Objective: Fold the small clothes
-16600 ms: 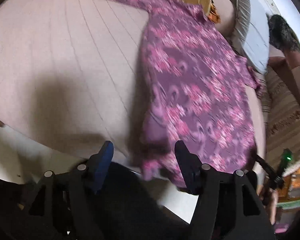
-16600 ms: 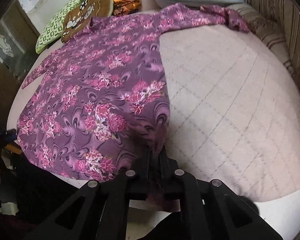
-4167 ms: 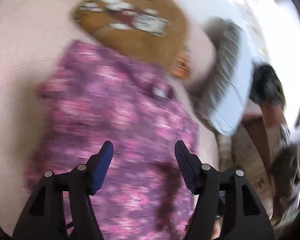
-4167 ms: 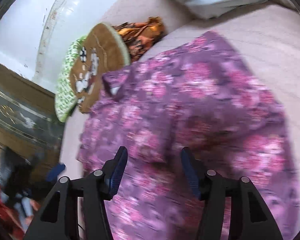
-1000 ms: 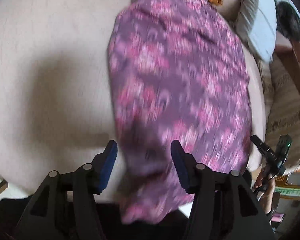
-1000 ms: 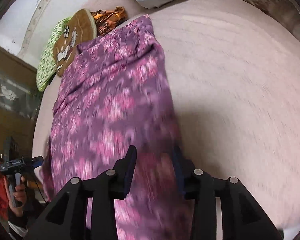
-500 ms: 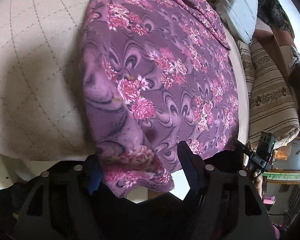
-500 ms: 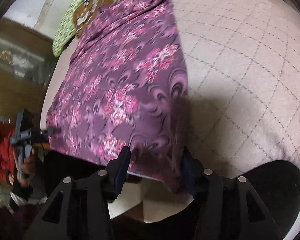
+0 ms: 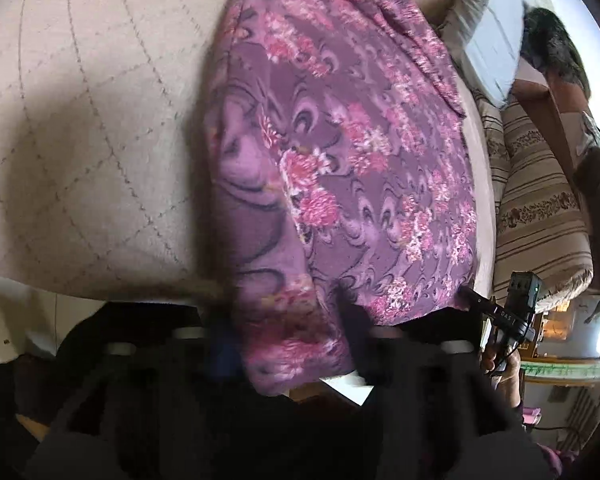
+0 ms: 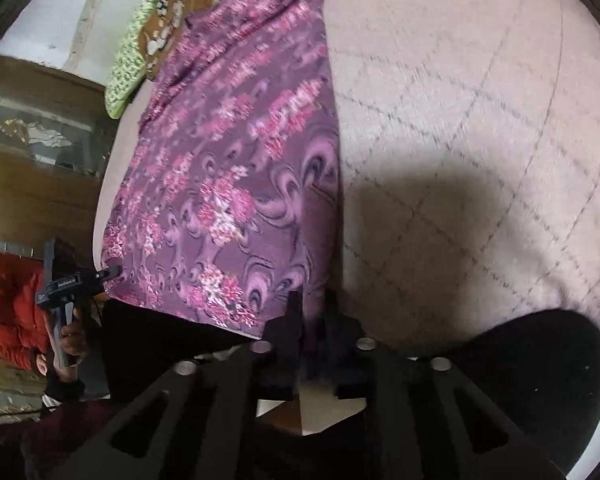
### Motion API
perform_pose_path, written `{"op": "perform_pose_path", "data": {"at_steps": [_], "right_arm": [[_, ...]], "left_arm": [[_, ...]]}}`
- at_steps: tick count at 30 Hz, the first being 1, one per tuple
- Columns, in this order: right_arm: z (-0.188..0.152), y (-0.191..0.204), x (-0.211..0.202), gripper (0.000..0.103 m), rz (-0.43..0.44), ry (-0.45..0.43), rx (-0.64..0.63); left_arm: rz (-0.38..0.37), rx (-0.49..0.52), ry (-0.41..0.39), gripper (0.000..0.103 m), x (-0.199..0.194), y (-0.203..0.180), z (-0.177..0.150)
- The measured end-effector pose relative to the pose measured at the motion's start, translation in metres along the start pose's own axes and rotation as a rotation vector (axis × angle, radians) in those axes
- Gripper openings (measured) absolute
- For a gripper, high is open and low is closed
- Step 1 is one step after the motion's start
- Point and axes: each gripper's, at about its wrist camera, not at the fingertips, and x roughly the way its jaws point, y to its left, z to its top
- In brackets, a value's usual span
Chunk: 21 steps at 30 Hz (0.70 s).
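On the bed: a pale quilted bedspread covered the surface, with pillows at the far end.
Garment: a purple floral garment lay as a long strip on the bedspread, its near hem hanging over the bed's near edge.
Long axis: it ran straight away from both grippers, from the near edge toward the pillows and a brown cushion.
Which way it lay: in the right wrist view the cloth spread ahead and to the left of the fingers; in the left wrist view, ahead and to the right.
Left gripper: it sat at the near-left hem corner with cloth bunched between its fingers, which looked drawn in on the fabric; blur left the grip less than certain.
Right gripper: its fingers stood narrow, pinching the near-right hem corner.
Nearer hand: neither, judging by these views; each was at its own corner, so the likely next move was to carry the hem away along the long axis.
Hidden: the left gripper's fingertips were smeared by motion blur and partly covered by cloth.
Cut off: the garment's far end was small and indistinct, so the collar and sleeves could not be made out.
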Motion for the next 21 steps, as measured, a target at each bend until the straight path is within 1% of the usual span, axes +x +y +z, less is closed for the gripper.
{"op": "perform_pose_path", "data": {"at_steps": [2, 3, 4, 5, 6, 7, 9, 12, 14, 15, 18, 21], "right_arm": [[0.000, 0.002, 0.002, 0.017, -0.004, -0.004, -0.015], [0.000, 0.005, 0.003, 0.013, -0.027, -0.008, -0.037], [-0.001, 0.009, 0.003, 0.006, -0.061, -0.012, -0.069], [-0.002, 0.012, 0.002, 0.005, -0.083, -0.019, -0.092], [-0.003, 0.016, 0.001, 0.005, -0.098, -0.027, -0.111], [-0.003, 0.018, 0.000, 0.005, -0.102, -0.029, -0.116], [-0.004, 0.020, -0.007, 0.005, -0.077, -0.042, -0.106], [-0.002, 0.019, -0.020, 0.005, 0.007, -0.064, -0.059], [0.001, 0.019, -0.029, 0.005, 0.067, -0.080, -0.024], [0.003, 0.019, -0.033, 0.005, 0.100, -0.092, -0.006], [0.015, 0.021, -0.046, 0.005, 0.190, -0.138, 0.043], [0.035, 0.025, -0.055, 0.005, 0.282, -0.197, 0.076]], "left_arm": [[0.001, -0.012, 0.000, 0.059, 0.002, 0.001, 0.000], [0.002, -0.015, -0.011, 0.059, 0.002, 0.001, 0.000], [0.004, -0.014, -0.022, 0.046, 0.001, 0.000, 0.000], [0.005, -0.010, -0.032, 0.012, -0.001, -0.001, -0.001], [-0.011, -0.011, -0.026, 0.006, -0.001, -0.001, -0.001], [-0.045, -0.036, -0.030, 0.006, -0.004, 0.001, -0.002], [-0.081, -0.057, -0.051, 0.006, -0.010, 0.003, -0.003], [-0.144, -0.082, -0.089, 0.006, -0.023, 0.002, -0.005], [-0.209, -0.103, -0.122, 0.006, -0.034, -0.001, -0.005], [-0.228, -0.108, -0.134, 0.006, -0.039, -0.003, -0.003], [-0.297, -0.123, -0.184, 0.006, -0.056, -0.010, 0.008], [-0.336, -0.135, -0.234, 0.006, -0.069, -0.017, 0.028]]}}
